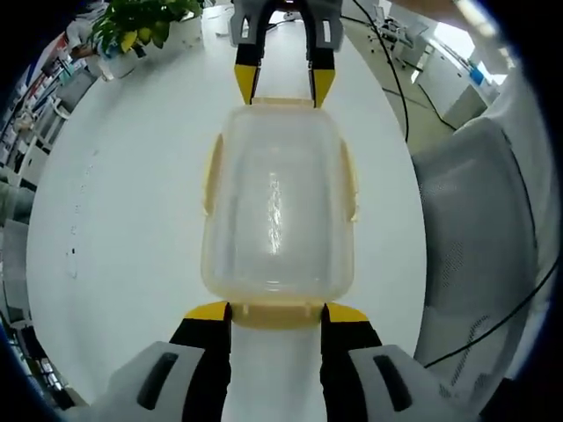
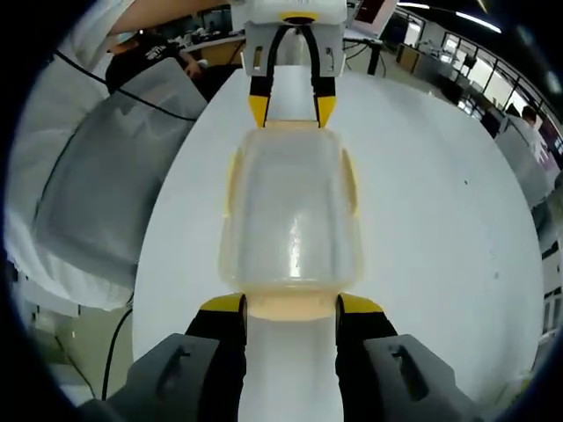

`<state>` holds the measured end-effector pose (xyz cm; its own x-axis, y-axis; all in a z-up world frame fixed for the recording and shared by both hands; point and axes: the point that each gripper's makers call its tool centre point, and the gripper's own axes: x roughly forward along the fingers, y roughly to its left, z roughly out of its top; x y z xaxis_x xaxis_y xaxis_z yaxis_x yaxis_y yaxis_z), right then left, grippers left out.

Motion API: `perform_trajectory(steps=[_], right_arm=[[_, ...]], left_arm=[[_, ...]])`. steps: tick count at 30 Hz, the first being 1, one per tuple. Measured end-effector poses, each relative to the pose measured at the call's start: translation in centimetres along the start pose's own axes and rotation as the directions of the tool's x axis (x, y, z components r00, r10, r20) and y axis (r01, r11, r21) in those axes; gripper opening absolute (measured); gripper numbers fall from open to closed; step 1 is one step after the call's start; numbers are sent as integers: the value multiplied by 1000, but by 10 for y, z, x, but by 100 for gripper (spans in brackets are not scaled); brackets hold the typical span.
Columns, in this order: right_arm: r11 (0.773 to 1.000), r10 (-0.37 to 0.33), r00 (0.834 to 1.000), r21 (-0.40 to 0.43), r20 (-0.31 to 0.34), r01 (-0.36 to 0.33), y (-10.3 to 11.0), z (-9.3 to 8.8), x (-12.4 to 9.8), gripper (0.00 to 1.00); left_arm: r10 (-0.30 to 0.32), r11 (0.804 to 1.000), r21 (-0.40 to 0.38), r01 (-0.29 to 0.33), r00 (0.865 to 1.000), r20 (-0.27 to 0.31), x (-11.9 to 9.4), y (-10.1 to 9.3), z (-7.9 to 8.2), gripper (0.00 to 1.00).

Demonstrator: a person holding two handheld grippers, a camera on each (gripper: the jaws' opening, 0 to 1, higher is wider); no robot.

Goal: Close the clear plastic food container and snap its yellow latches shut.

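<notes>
A clear plastic food container [image 1: 277,207] lies on the white table [image 1: 123,202] with its lid on. Pale yellow latches run along its long sides [image 1: 212,171] and at both ends. My left gripper [image 1: 276,312] is open, its yellow tips on either side of the container's near end latch [image 1: 277,315]. At the far end my right gripper [image 1: 284,86] is open as well, its tips at the opposite end latch. The right gripper view has the same container [image 2: 292,211], the right gripper [image 2: 290,305] astride its near latch and the left gripper [image 2: 291,110] facing it.
A grey mesh chair [image 1: 475,229] stands close to the table edge, with black cables [image 1: 396,79] trailing past it. A potted plant [image 1: 141,22] sits at the table's far side. The chair [image 2: 114,176] and a person's sleeve [image 2: 114,26] show beside the table.
</notes>
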<state>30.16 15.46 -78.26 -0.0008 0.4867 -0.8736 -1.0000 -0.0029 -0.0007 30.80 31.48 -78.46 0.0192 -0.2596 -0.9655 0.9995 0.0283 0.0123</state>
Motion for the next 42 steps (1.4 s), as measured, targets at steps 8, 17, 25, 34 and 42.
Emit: perform_trajectory(steps=[8, 17, 25, 34, 42], right_arm=[[1000, -4, 1000, -17, 4, 4, 1, 3, -2, 36], [1000, -15, 1000, -19, -12, 14, 1, 2, 1, 36], [1000, -22, 1000, -17, -11, 22, 2, 1, 2, 36], [1000, -13, 1000, -3, -5, 13, 3, 1, 4, 37], [999, -28, 999, 24, -41, 29, -2, -13, 7, 36]], left_arm=[[-4, 1000, -3, 4, 1000, -15, -1, -3, 0, 34], [-2, 1000, 6, 2, 1000, -21, -1, -4, 0, 34], [-7, 1000, 9, 7, 1000, -21, -1, -4, 0, 34], [-8, 1000, 8, 8, 1000, -23, 2, -3, -4, 34], [47, 999, 9, -46, 995, -82, 5, 7, -21, 33]])
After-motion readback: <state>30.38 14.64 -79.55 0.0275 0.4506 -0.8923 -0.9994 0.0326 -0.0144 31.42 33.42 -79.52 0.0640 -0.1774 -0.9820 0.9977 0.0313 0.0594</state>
